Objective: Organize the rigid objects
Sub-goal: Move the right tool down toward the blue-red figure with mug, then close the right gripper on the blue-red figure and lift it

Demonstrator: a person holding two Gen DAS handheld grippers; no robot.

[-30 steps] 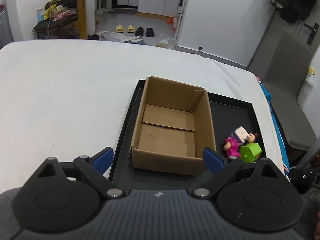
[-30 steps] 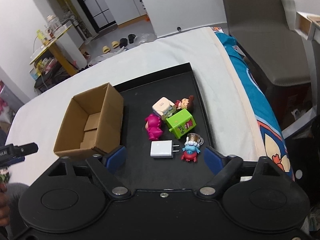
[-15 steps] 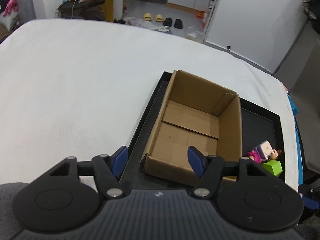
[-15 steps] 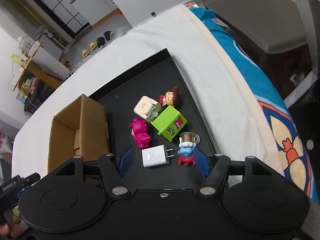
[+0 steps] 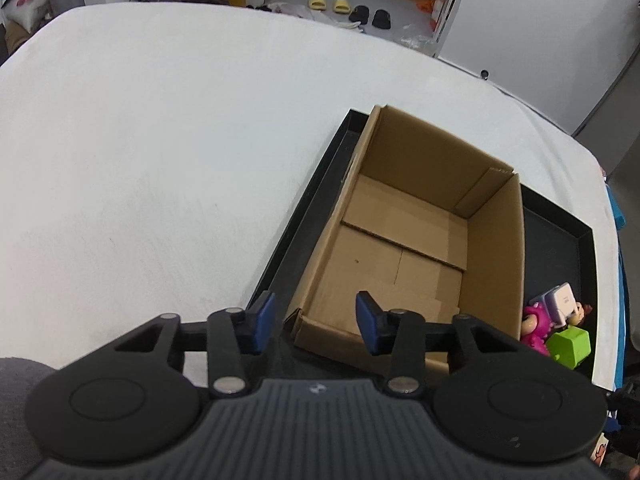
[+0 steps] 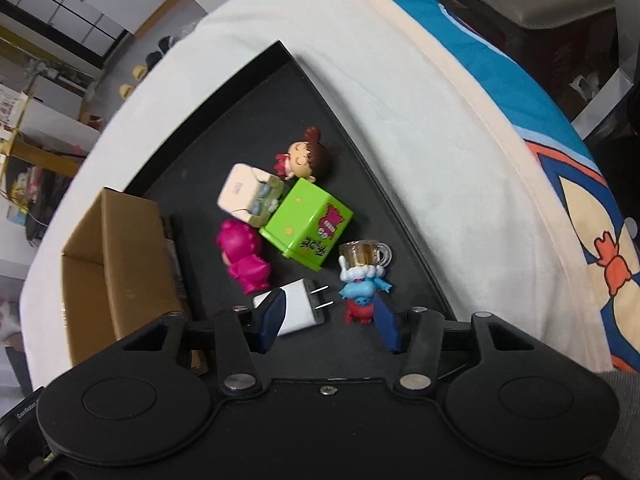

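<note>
Bright, even indoor light, soft shadows, strong fisheye bending at edges, slight motion blur.

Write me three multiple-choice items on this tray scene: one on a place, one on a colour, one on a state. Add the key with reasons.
1. Where does the white charger lie?
A. inside the cardboard box
B. on the black tray, between the right claw's fingers
C. on the white cover

2. What colour is the small carton beside the pink figure?
A. green
B. red
C. yellow

3. What is in the cardboard box?
A. two figures
B. the charger
C. nothing

Key:
1 B: the right claw straddles the charger on the tray; its jaws have just been closing, and the pads show no press on it yet.
2 A: its sides are bright green.
3 C: only bare cardboard shows on the floor in the left wrist view.
</note>
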